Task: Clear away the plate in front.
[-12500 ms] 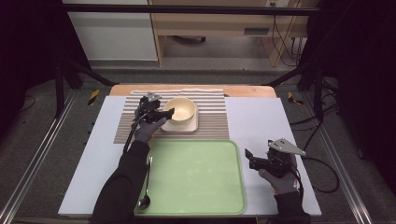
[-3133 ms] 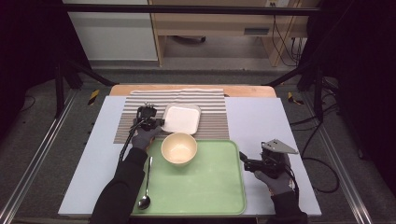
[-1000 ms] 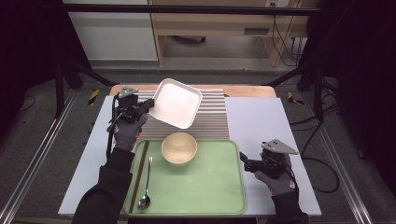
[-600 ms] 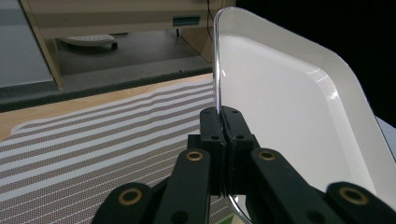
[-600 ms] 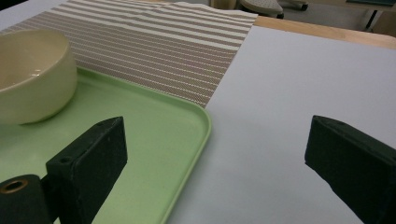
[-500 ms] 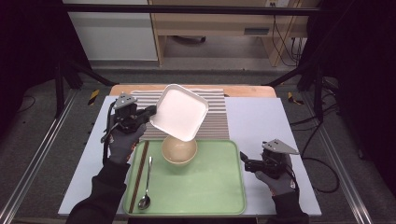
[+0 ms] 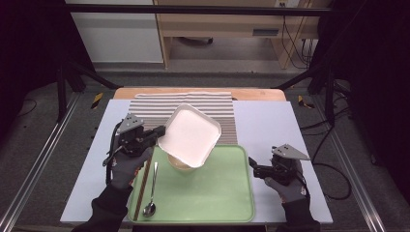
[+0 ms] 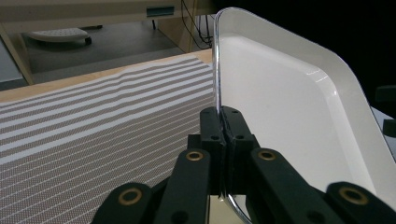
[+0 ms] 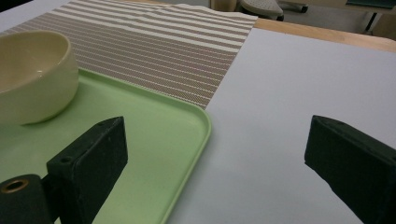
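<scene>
Left gripper: we have our left gripper (image 7: 157, 135) clamped tight on the near rim of the white square plate (image 7: 189, 135); in the left gripper view the two black jaws meet on the thin edge of the plate (image 8: 299, 116) with nothing else between them.

Plate: we carry it clear of the table, tilted with its hollow face up toward the high camera, over the front edge of the striped mat (image 7: 154, 107) and the back edge of the green tray (image 7: 217, 193).

Bowl: we see the cream bowl (image 9: 32, 77) standing upright inside the tray (image 9: 154, 140), near its back left corner; in the high view the plate hangs in front of it and covers most of the bowl (image 7: 180, 164).

Right gripper: we keep our right gripper (image 7: 254, 169) parked on the white table (image 7: 270, 121) just beside the tray's right rim, jaws spread wide and holding nothing.

Cutlery: we see a spoon (image 7: 152, 188) and a pair of chopsticks (image 7: 141, 186) lying along the tray's left side.

Done, as we judge it: bowl and cutlery are on the tray; the plate is picked up.

Left, as we judge it: we have yet to level the plate, set it down on a free part of the tray and let go.
</scene>
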{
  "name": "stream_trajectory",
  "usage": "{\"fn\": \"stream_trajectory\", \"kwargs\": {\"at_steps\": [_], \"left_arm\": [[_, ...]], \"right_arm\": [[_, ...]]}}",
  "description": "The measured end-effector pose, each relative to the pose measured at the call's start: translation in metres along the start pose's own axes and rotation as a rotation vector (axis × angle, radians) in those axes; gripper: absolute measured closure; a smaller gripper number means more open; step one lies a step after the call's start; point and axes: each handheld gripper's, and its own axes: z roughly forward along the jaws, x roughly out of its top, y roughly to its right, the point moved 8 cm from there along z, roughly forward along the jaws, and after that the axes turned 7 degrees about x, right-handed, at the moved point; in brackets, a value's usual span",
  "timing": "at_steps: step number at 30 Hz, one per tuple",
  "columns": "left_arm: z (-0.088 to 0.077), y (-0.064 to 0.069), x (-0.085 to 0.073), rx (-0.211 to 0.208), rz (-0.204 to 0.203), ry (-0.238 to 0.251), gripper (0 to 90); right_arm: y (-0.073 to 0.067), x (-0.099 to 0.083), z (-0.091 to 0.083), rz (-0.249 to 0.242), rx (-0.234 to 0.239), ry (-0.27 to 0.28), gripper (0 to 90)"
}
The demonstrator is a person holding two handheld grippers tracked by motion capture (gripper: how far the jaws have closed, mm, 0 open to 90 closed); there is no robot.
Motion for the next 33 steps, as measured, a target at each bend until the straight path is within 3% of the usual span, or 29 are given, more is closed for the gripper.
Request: {"fn": "stream_trajectory", "kwargs": {"at_steps": [8, 19, 33], "left_arm": [[-0.009, 0.015, -0.016, -0.021, 0.031, -0.022, 87.8], [-0.022, 0.029, -0.033, -0.047, 0.041, -0.044, 87.8], [-0.014, 0.059, -0.066, -0.09, 0.083, -0.129, 87.8]], "right_arm": [[-0.001, 0.0, -0.001, -0.002, 0.003, 0.001, 6.3], [-0.002, 0.003, -0.002, -0.003, 0.006, 0.013, 6.6], [-0.004, 0.004, -0.004, -0.005, 0.013, 0.017, 6.5]]}}
